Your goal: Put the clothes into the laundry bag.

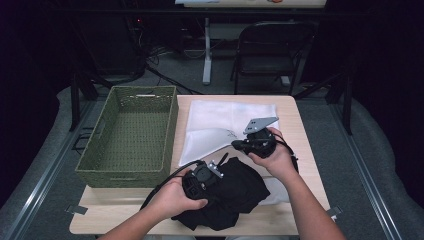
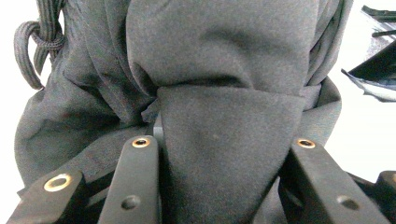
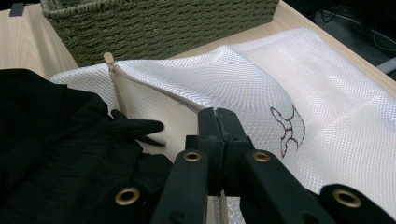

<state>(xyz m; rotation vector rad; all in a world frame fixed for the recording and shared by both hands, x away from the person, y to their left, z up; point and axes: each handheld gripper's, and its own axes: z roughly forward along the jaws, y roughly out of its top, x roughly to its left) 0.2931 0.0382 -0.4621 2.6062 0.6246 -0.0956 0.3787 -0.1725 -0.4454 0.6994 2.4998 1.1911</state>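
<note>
Black garment bunched between left gripper fingers (tips hidden)

We see a green basket left of our tongs, a folding chair beyond them, past the table.

Black tongs with brass-ringed screw holes, black cables.

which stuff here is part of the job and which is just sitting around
In use:
- crumpled black fabric garment, clamped by the left gripper
- white mesh laundry bag, its edge pinched by the right gripper

Lying about:
- green woven rectangular basket
- black folding chair behind the table
</note>
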